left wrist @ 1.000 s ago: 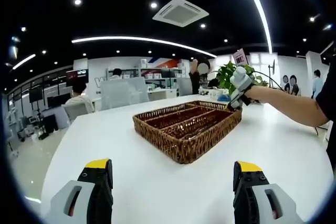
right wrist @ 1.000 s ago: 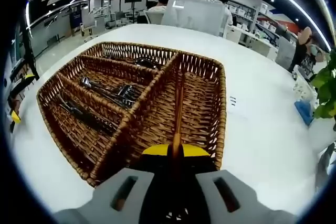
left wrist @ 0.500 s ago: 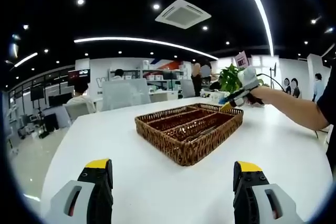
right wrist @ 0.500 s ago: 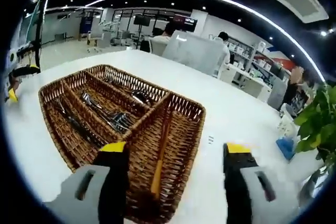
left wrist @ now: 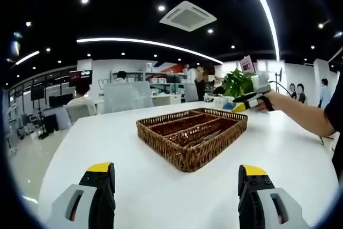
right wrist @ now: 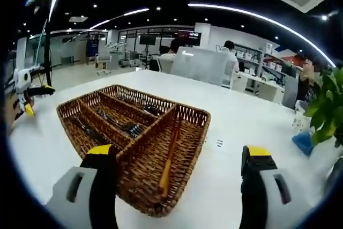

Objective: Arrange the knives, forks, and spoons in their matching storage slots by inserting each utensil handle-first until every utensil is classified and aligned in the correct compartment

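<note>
Both grippers (left wrist: pixel 177 186) (right wrist: pixel 179 178) gape wide — bare white table (left wrist: pixel 107 148) rings the wicker basket (left wrist: pixel 190 135).

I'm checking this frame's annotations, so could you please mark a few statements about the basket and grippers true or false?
1. The basket sits on a white table. True.
2. The right gripper is shut on a utensil. False: its jaws stand wide apart and hold nothing.
3. A wooden-handled utensil lies in a basket compartment. True.
4. The left gripper is touching the basket. False: it is apart from it, over bare table.
5. The basket lies upside down. False: it is open side up, with utensils inside.
</note>
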Action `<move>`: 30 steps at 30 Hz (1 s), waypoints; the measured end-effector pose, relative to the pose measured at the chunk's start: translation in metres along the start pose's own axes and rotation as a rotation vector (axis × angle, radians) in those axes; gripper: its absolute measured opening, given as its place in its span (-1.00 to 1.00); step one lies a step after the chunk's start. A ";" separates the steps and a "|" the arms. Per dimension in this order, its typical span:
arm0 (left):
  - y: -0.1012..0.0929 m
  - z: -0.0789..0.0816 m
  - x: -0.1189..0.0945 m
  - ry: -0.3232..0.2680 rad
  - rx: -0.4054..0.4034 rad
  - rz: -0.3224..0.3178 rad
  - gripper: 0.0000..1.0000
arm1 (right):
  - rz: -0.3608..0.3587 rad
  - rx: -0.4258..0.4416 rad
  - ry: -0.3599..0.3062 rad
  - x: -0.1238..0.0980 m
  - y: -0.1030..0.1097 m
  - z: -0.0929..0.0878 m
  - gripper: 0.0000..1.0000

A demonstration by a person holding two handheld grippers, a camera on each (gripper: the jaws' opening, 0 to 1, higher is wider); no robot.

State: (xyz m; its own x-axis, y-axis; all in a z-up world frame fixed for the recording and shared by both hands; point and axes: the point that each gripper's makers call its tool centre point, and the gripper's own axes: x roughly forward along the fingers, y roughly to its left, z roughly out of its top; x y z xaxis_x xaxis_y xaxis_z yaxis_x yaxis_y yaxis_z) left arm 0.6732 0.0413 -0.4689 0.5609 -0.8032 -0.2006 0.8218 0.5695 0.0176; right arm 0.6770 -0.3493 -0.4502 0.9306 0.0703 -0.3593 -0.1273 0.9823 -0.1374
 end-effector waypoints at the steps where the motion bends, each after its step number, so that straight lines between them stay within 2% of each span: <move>1: -0.001 0.001 0.000 -0.003 -0.002 -0.002 0.99 | 0.019 0.019 -0.023 -0.002 0.004 0.003 0.99; 3: -0.001 0.002 0.001 -0.010 0.002 0.002 0.99 | 0.066 0.054 -0.013 -0.010 0.016 0.000 0.99; 4: 0.002 0.005 0.001 -0.015 0.023 0.021 0.99 | 0.067 0.035 -0.030 -0.018 0.021 0.003 0.99; 6: 0.000 0.007 0.000 -0.017 0.017 0.014 0.99 | 0.050 -0.023 -0.030 -0.027 0.023 0.003 0.99; 9: -0.003 0.010 -0.003 -0.016 0.024 0.014 0.99 | 0.038 -0.029 -0.030 -0.037 0.024 -0.002 0.99; 15: -0.008 0.017 -0.004 -0.028 0.013 0.004 0.99 | 0.078 -0.016 -0.037 -0.047 0.035 -0.019 0.99; 22: -0.017 0.012 0.004 -0.008 0.024 0.006 0.99 | 0.076 -0.019 -0.052 -0.058 0.031 -0.029 0.99; 25: -0.024 0.011 0.004 0.001 0.039 -0.002 0.99 | 0.076 0.002 -0.075 -0.068 0.027 -0.027 0.99; 30: -0.034 0.018 -0.002 -0.024 0.034 -0.008 0.99 | 0.096 -0.010 -0.092 -0.085 0.038 -0.025 0.99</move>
State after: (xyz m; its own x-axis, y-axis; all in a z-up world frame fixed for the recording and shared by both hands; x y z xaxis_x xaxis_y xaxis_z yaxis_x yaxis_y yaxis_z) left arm 0.6459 0.0206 -0.4516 0.5561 -0.8121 -0.1769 0.8290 0.5570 0.0491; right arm 0.5848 -0.3219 -0.4482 0.9415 0.1800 -0.2848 -0.2202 0.9685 -0.1158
